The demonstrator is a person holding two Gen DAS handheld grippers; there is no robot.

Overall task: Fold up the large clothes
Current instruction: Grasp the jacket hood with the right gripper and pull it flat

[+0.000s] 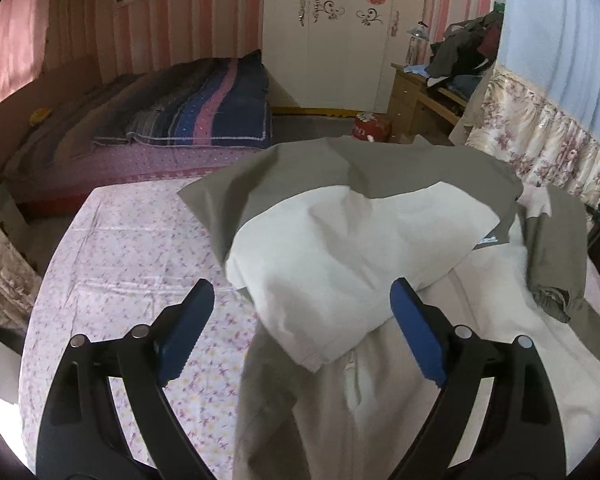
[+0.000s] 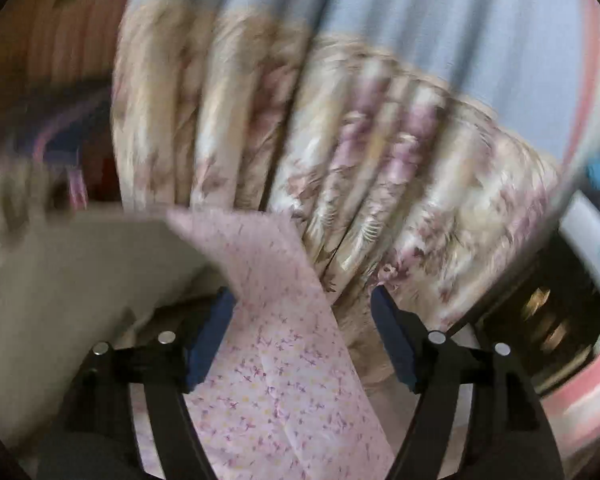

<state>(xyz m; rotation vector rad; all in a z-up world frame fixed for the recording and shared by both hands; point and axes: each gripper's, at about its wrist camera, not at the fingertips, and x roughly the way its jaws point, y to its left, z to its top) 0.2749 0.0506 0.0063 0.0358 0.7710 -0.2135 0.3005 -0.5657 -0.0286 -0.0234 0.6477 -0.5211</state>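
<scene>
A large white and olive-grey jacket (image 1: 340,248) lies on a bed with a pink floral sheet (image 1: 120,248). One white panel is folded over its middle; an olive sleeve (image 1: 556,248) lies at the right. My left gripper (image 1: 302,312) is open and empty, just above the near edge of the folded white panel. My right gripper (image 2: 302,320) is open and empty over the corner of the pink sheet (image 2: 280,360); that view is motion-blurred. A pale part of the jacket (image 2: 60,280) shows at its left.
A second bed with a striped blue and pink quilt (image 1: 204,108) stands at the back left. A white wardrobe (image 1: 332,40) and a wooden desk piled with clothes (image 1: 440,88) are behind. A floral curtain (image 2: 340,160) hangs beside the bed.
</scene>
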